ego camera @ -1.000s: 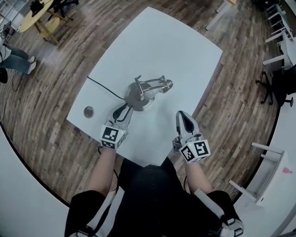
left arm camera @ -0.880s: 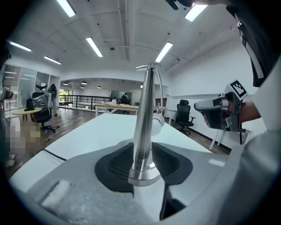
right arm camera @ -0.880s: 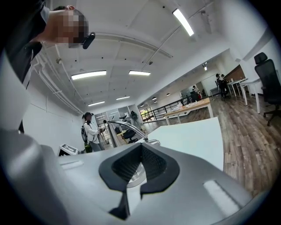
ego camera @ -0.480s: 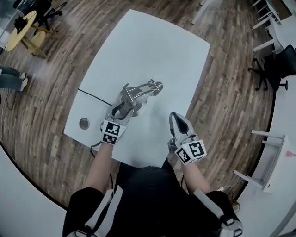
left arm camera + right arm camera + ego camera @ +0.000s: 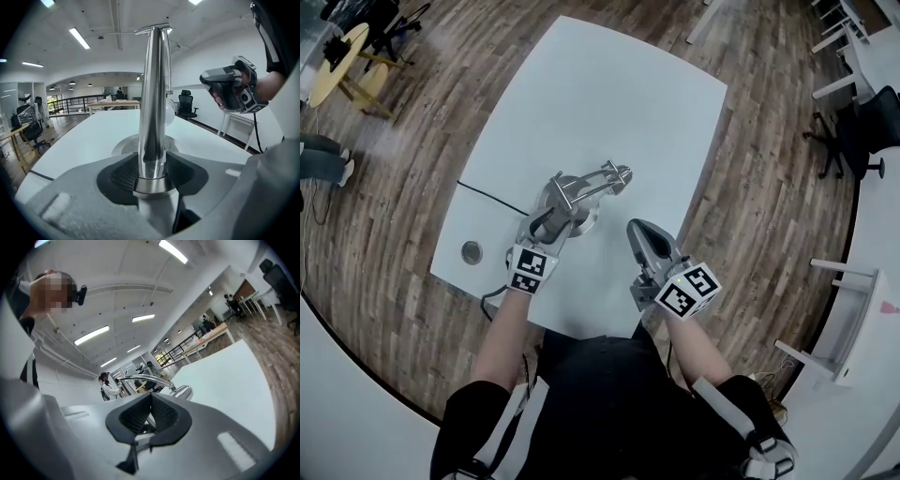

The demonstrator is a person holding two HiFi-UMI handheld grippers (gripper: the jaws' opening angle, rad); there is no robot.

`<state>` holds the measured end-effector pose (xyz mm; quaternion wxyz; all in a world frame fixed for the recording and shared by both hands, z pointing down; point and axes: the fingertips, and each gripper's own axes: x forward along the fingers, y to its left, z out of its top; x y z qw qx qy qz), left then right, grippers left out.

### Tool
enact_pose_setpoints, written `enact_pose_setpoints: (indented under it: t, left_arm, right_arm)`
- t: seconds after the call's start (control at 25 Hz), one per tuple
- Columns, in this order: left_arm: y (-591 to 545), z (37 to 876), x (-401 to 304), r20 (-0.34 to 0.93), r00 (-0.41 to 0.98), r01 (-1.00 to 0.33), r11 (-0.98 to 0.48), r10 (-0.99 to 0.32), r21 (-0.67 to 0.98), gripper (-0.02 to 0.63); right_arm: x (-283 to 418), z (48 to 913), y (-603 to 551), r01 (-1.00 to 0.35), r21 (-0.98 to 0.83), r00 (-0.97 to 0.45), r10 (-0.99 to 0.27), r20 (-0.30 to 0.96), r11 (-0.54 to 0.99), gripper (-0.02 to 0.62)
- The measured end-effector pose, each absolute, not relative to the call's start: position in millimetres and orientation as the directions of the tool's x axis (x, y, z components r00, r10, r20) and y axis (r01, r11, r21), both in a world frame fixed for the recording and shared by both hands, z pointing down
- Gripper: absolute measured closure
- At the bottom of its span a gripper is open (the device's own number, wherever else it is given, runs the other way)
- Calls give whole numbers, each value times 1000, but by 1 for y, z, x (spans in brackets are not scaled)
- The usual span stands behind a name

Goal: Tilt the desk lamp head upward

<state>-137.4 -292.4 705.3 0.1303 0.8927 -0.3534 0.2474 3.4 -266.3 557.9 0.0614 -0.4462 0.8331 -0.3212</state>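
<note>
The desk lamp (image 5: 581,190) stands on the white table (image 5: 609,84), its upright pole (image 5: 153,93) between the left gripper's (image 5: 546,223) just-opened, spread fingers, while the right gripper (image 5: 639,234), fingers pressed together on nothing, hovers near-right of the lamp head (image 5: 621,175).

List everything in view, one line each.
table: 1, white, centre.
desk lamp: 1, silver, on the table, round base.
cable: 1, black, from the lamp base to the table's left edge.
grommet: 1, grey, table's near-left corner.
floor: brown wood, all around.
round table: 1, yellow, upper left.
office chair: 1, black, right edge.
bystander's legs: 1 pair, left edge.
left gripper: 1, grey, fingers just opened, lamp post between them.
right gripper: 1, grey, fingers shut, empty, right of the lamp.
</note>
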Motion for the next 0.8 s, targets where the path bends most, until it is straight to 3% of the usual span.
enact_pose_setpoints:
  t: [0.08,0.16,0.2,0.36,0.52,0.8]
  left_arm:
    - [-292,706,-137,515,629,-702,-710,-582,56,419]
    - [-291,706,-137,506,630,-706,-706,-590,56,420]
    - [-291,705,-136,505,630,-705,-707,-589,55,419]
    - [-292,704,-134,508,633,-701,-710,-584,57,419]
    - [-291,704,-133,509,637,-700,-711,-580,66,419]
    - [-293,704,-133,519,643,-686,-725,-563,64,419]
  right_arm:
    - [-6,557,-275,-632,-674,-634,-756,165,383,589]
    - [-18,553,-281,-560,-737,-675,-724,141,378,478]
    - [-23,550,-284,-523,-766,-692,-711,125,375,465]
    - [-33,540,-302,-301,-904,-720,-694,5,305,445]
    - [-25,553,-321,-84,-989,-665,-746,-36,122,400]
    - [-15,578,-343,102,-993,-596,-803,-13,-59,397]
